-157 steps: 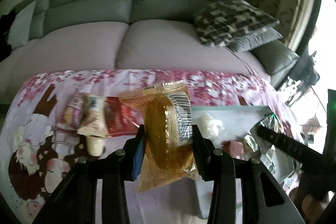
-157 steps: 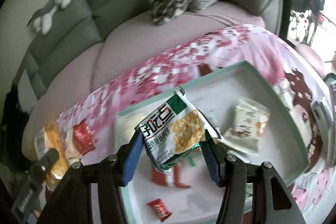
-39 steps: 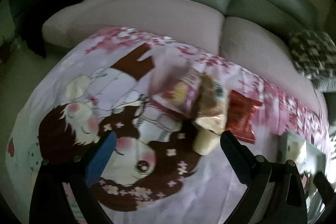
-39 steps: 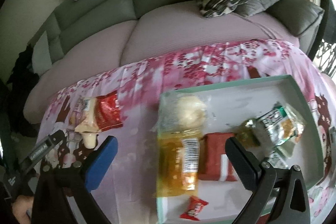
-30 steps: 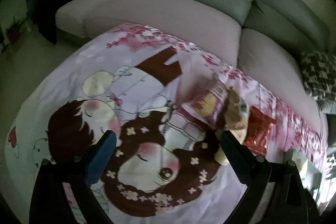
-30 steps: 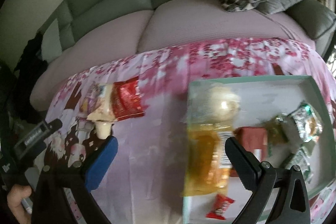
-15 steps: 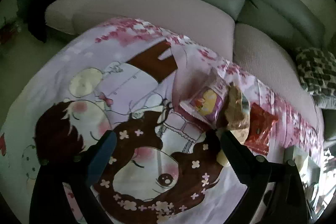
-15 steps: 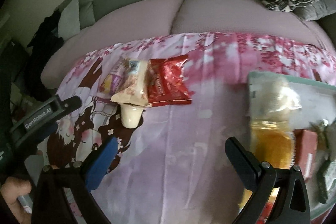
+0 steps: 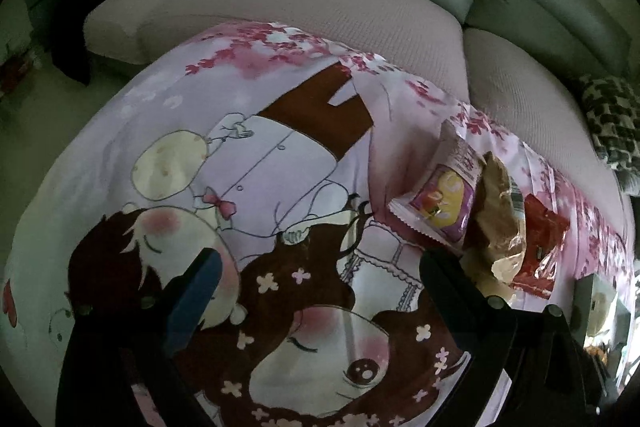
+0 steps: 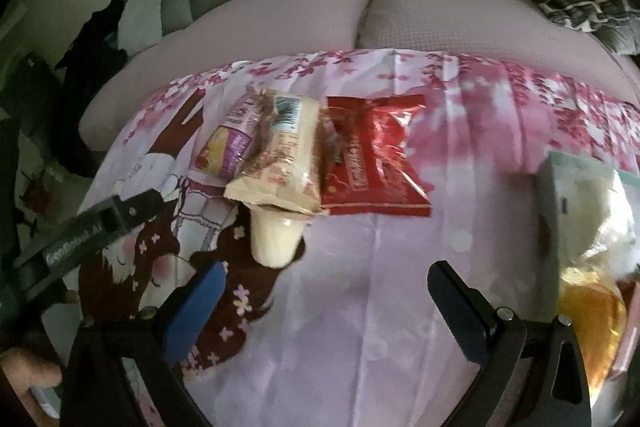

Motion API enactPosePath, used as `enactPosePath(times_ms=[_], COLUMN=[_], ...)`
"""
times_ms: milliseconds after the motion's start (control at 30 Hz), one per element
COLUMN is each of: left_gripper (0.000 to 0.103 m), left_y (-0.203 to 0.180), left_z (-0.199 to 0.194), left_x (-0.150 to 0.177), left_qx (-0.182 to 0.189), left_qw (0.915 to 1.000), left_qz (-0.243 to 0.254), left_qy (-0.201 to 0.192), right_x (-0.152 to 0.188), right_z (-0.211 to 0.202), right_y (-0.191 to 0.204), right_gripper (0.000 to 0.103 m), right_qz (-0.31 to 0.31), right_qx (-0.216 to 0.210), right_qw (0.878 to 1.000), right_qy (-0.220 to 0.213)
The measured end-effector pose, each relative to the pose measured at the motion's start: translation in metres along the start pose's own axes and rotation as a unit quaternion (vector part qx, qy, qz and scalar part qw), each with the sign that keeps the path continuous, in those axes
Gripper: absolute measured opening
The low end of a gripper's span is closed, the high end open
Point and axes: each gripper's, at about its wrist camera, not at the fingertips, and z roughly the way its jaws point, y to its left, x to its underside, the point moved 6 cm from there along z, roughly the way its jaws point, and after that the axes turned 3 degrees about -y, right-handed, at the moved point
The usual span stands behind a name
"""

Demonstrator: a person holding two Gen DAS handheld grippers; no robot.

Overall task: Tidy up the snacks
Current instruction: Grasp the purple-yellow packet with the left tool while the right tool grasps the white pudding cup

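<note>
4 snacks bunched on cloth: purple packet point(image 10: 226, 147), beige packet point(image 10: 280, 163), red packet point(image 10: 372, 167), cream cup point(image 10: 276, 239).

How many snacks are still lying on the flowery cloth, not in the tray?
4: a purple packet, a beige packet overlapping it, a red packet beside that, and a cream cup poking out below. More may be hidden underneath.

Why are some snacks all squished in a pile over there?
Four snacks lie heaped on the cloth instead of in the tray: the beige packet overlaps the purple packet, the red bag and the pale cup. They are not sorted yet. Nothing looks spilled or torn.
</note>
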Motion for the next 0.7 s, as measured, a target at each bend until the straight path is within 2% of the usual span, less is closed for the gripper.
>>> enactPosePath(times_ms=[100,233,333,400,433,600,667,700], left_gripper=[0.099,0.099,0.099,0.099,0.099,0.099,0.099,0.099], left_y=[-0.003,0.000,0.000,-0.004,-0.007,-0.023,-0.029,-0.033], left_z=[0.004,0.005,0.006,0.007,0.007,0.009,0.008,0.007], left_x=[-0.004,-0.011,-0.014,-0.017,-0.018,-0.022,-0.024,-0.025], left_qx=[0.002,0.010,0.023,0.030,0.035,0.065,0.070,0.074], left_qw=[0.9999,0.9999,0.9997,0.9995,0.9993,0.9977,0.9971,0.9965], left_qz=[0.014,0.006,-0.003,-0.001,0.001,0.014,0.024,0.030], left_qy=[-0.002,-0.006,-0.010,-0.014,-0.014,-0.017,-0.021,-0.024], right_x=[-0.004,-0.005,-0.007,-0.009,-0.009,-0.011,-0.011,-0.011], right_z=[0.008,0.022,0.028,0.030,0.031,0.035,0.034,0.034], right_y=[0.006,0.009,0.011,0.013,0.014,0.015,0.016,0.016], right_gripper=[0.093,0.082,0.080,0.072,0.065,0.056,0.045,0.045], right_qz=[-0.004,-0.004,0.000,0.001,0.001,0.010,0.015,0.017], right_qx=[-0.002,-0.005,-0.011,-0.012,-0.013,-0.026,-0.041,-0.043], right_qw=[1.000,1.000,1.000,1.000,1.000,1.000,0.999,0.999], right_qy=[-0.003,0.005,0.004,0.000,-0.001,-0.001,0.000,0.001])
